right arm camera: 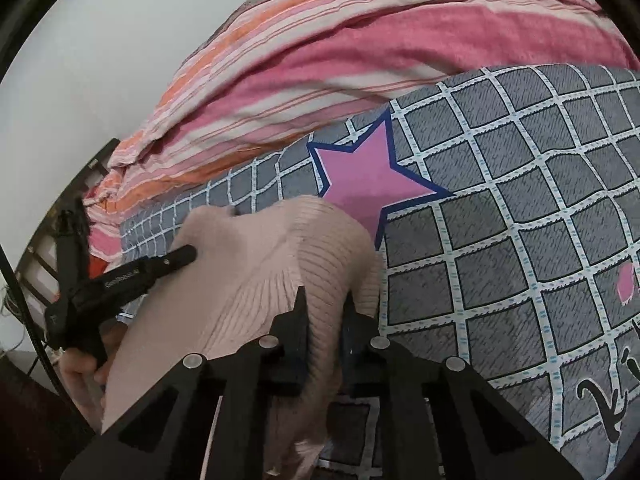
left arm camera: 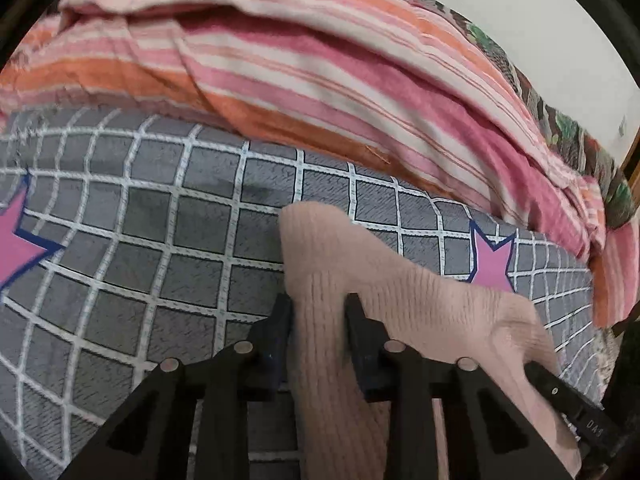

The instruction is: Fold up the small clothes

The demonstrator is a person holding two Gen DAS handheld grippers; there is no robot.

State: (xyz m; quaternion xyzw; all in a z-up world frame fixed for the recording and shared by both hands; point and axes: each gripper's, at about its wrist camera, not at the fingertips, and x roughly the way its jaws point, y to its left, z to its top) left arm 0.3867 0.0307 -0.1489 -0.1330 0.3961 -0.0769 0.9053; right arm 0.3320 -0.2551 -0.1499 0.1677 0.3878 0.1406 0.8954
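A pale pink ribbed knit garment point(left arm camera: 400, 292) hangs between both grippers above a grey checked bed sheet point(left arm camera: 140, 240). My left gripper point(left arm camera: 318, 304) is shut on one edge of the garment. My right gripper point(right arm camera: 324, 300) is shut on another edge of the same garment point(right arm camera: 272, 256). The right gripper's finger shows at the lower right of the left wrist view point(left arm camera: 560, 396). The left gripper shows at the left of the right wrist view point(right arm camera: 132, 280), with the hand that holds it below. The garment's lower part is hidden behind the grippers.
The sheet point(right arm camera: 500, 240) has white grid lines and pink stars point(right arm camera: 364, 176). A pink and orange striped blanket point(left arm camera: 320, 72) lies bunched along the far side, against a white wall point(right arm camera: 100, 40). A floral fabric edge point(left arm camera: 560, 120) runs behind it.
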